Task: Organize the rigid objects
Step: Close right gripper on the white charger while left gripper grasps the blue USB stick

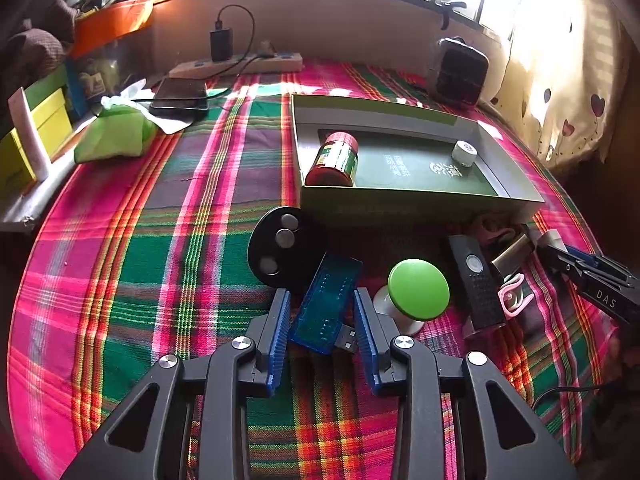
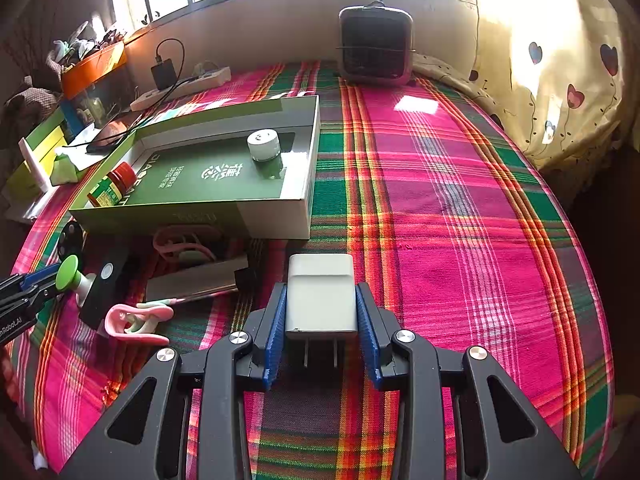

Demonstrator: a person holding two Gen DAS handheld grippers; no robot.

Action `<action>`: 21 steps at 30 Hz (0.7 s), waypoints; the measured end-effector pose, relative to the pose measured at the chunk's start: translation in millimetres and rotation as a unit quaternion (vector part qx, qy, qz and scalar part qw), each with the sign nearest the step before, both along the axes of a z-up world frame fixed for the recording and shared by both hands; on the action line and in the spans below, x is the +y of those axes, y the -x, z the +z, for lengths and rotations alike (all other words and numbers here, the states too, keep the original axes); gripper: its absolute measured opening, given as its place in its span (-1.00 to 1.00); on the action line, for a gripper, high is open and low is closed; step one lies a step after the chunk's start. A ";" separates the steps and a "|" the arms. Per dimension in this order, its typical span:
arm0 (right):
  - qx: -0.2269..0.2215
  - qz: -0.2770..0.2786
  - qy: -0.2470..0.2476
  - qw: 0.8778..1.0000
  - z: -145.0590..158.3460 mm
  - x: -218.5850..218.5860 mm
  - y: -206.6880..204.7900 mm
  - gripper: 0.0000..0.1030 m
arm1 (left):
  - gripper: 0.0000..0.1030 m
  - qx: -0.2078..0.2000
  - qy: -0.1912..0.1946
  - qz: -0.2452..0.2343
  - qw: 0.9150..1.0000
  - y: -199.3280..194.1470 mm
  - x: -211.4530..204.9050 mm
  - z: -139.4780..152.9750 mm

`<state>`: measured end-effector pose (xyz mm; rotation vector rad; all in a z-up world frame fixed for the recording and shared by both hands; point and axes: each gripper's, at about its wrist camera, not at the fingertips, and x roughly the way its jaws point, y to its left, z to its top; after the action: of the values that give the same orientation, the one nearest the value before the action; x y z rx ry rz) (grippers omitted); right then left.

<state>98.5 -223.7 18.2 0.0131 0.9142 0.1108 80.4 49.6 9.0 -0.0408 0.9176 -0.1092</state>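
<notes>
Both tongs are occupied, one thing in each. Between the blue pads of the left tongs (image 1: 322, 312) a translucent blue USB dongle (image 1: 326, 304) is set at a slant, its metal plug turned back toward the camera; the left-hand pad seems to meet its edge, while a narrow gap can be made out on the other side, so a firm grip cannot be confirmed from that view. The right tongs (image 2: 321, 312) are closed on a white wall charger (image 2: 321, 294), which is pressed squarely between the pads with its prongs pointing back, probably so that the flat sides give the ridged pads a sure hold.

A shallow green-lined box (image 1: 420, 200) is laid open on the plaid cloth (image 2: 460, 220), and it is judged to be the collecting place, since a red-capped bottle (image 1: 334, 158) has been laid on its side in one end and a small white jar (image 1: 464, 153) stood upright toward the other. The things not yet sorted are gathered just in front of the box's near wall: a black disc (image 1: 280, 248), a green-topped knob (image 1: 418, 289), a black remote (image 1: 476, 280), a pink clip (image 2: 138, 320) and a silver case (image 2: 192, 282). They are kept close to the box, so that each carry is short.
</notes>
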 end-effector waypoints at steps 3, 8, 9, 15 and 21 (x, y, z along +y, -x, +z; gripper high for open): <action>-0.002 0.000 -0.003 1.000 1.3 0.3 1.2 -0.33 | -0.56 -0.002 0.001 0.000 1.000 -0.1 0.8 1.9; -0.007 0.000 -0.005 1.000 3.3 -0.1 2.9 -0.33 | -0.56 -0.002 0.002 0.001 1.000 0.1 0.4 3.0; -0.007 0.000 -0.005 1.000 3.1 -0.5 2.8 -0.33 | -0.56 -0.002 0.003 0.001 1.000 0.4 0.7 2.9; -0.008 0.000 -0.007 1.000 3.1 -0.8 3.3 -0.33 | -0.56 -0.003 0.002 0.001 1.000 2.2 0.3 2.9; -0.013 0.002 -0.009 1.000 5.9 -0.5 5.3 -0.33 | -0.59 -0.007 0.006 0.002 1.000 4.6 1.4 5.6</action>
<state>93.3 -224.2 24.1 0.0267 0.8864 0.1217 75.8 51.0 14.6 -0.0532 0.9029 -0.1119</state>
